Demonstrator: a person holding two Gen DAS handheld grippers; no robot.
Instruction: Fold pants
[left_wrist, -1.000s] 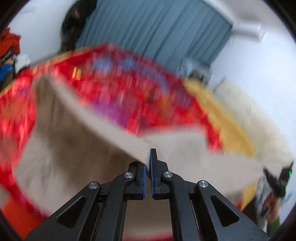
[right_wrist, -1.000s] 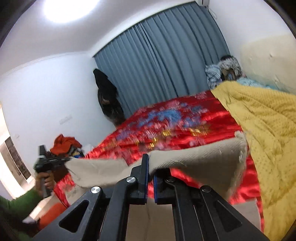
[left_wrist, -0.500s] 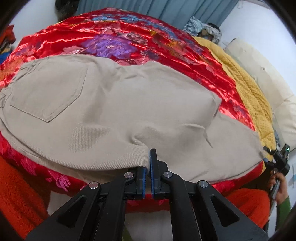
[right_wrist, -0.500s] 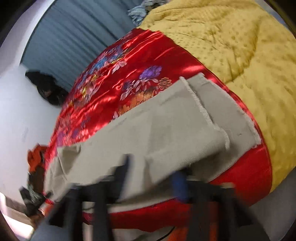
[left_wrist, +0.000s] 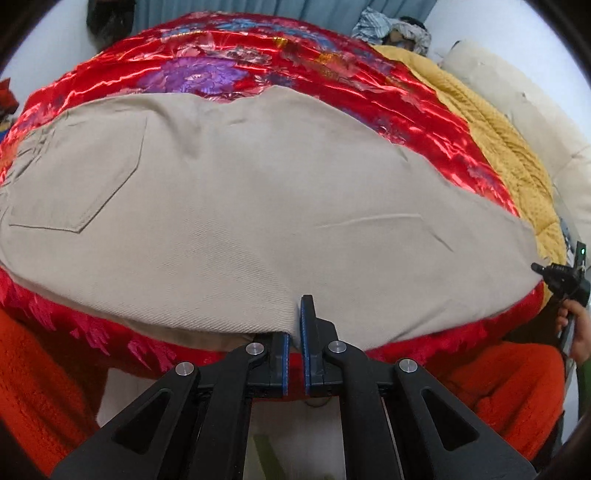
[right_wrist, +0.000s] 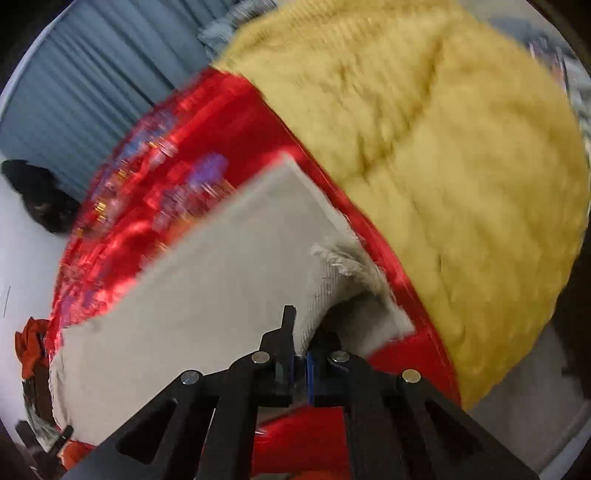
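Beige pants (left_wrist: 240, 206) lie spread flat across the red flowered bed cover (left_wrist: 258, 62), back pocket (left_wrist: 81, 177) at the left. My left gripper (left_wrist: 293, 325) is shut on the pants' near edge at the bed's front; the cloth hides its left fingertip. In the right wrist view the pants (right_wrist: 207, 295) run away to the left. My right gripper (right_wrist: 300, 332) is shut on the leg end, just below the frayed hem (right_wrist: 343, 262), where the cloth curls up and over. A hand (left_wrist: 576, 332) holding that gripper shows at the left view's right edge.
A yellow knitted blanket (right_wrist: 443, 147) covers the bed to the right of the red cover. Blue-grey curtains (right_wrist: 74, 92) hang behind the bed. Orange fabric (left_wrist: 33, 387) hangs below the bed's front edge. A bundle of clothes (left_wrist: 395, 29) sits at the far corner.
Both grippers came down with the pants, which hung between them in the air and now lie flat on the cover. The right jaws stood apart half a second ago and are now closed on the leg end.
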